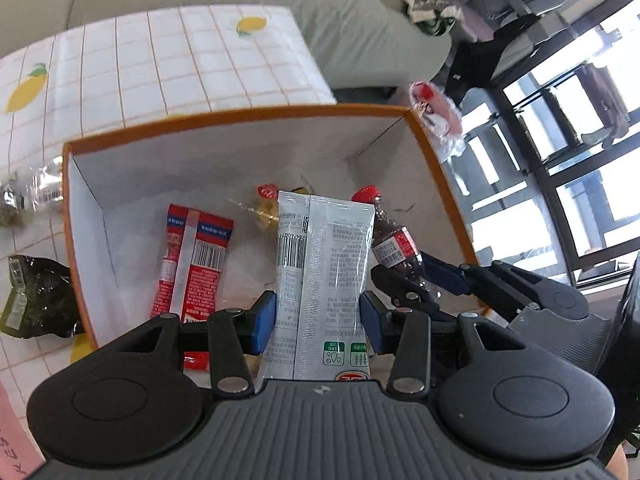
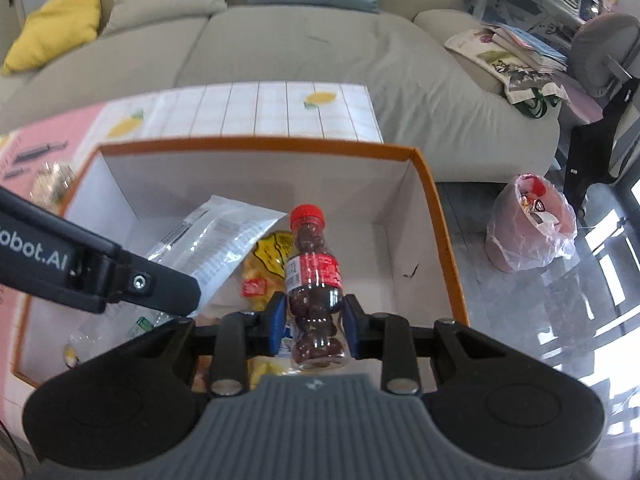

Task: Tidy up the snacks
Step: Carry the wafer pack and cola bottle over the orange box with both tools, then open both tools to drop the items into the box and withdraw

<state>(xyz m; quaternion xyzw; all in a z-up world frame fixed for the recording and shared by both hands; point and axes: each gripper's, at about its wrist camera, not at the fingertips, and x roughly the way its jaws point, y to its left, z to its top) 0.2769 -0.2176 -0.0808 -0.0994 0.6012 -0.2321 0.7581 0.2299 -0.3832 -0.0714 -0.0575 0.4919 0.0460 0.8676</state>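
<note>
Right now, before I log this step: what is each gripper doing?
Left gripper: closed on the white snack packet.
Right gripper: closed on the red-capped bottle.

On the black arm of the left hand-held gripper (image 2: 120, 276), which reaches over the orange-rimmed box (image 2: 440, 216), white letters read "obot.AI", cut off at the frame edge. Handwritten letters "KES" stand on a pink sheet (image 1: 12, 440) left of the box. Print on the white packet (image 1: 324, 272) and the bottle label (image 2: 316, 272) is too small to read.
</note>
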